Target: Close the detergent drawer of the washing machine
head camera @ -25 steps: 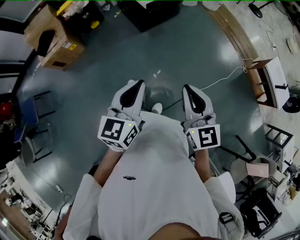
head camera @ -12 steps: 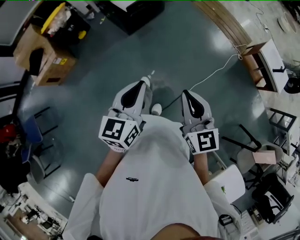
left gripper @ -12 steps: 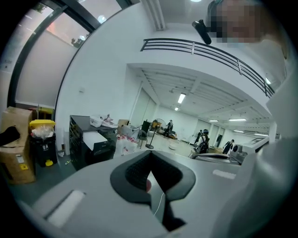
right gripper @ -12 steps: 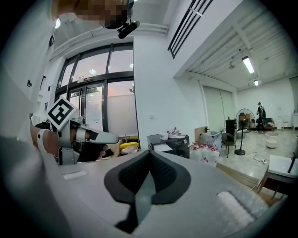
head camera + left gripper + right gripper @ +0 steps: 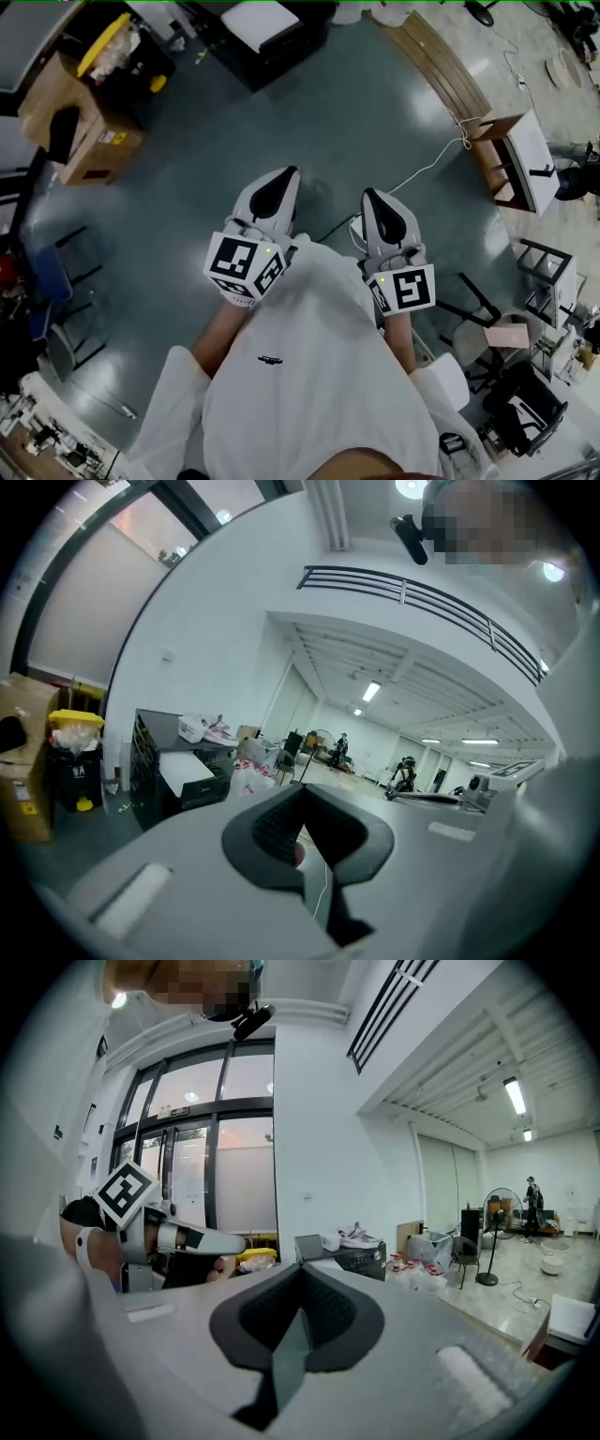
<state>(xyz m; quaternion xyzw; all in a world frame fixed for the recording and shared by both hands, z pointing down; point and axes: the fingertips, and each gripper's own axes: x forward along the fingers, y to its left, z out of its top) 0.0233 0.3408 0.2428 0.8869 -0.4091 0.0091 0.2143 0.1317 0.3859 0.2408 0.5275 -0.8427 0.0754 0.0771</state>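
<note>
Seen from my head camera, my white shirt [image 5: 309, 375] fills the six o'clock edge as I hold both tools out level at waist height over a bare grey-green floor [image 5: 375, 103]. The left gripper [image 5: 284, 178] has its jaws pressed together with nothing between them, and the right gripper [image 5: 373, 199] beside it is likewise shut and empty; each gripper view shows the dark pads meeting at the tip. A white cable [image 5: 427, 169] trails across the floor from just ahead of the right tool toward two o'clock, where a small wooden table [image 5: 511, 159] stands. Farther off are a cardboard box [image 5: 75, 131] at ten o'clock, a yellow-lidded bin [image 5: 111, 39] behind it, and a black cabinet [image 5: 272, 33] at twelve. The washing machine and its detergent drawer appear in none of my three views, so I judge the closing has not begun and the first job is to find the machine and face it squarely. To do it well I would keep one tool shut, set its blunt tip against the middle of the drawer front, and push straight along the runners until the front sits flush, holding the other tool clear and stepping over that cable.
</note>
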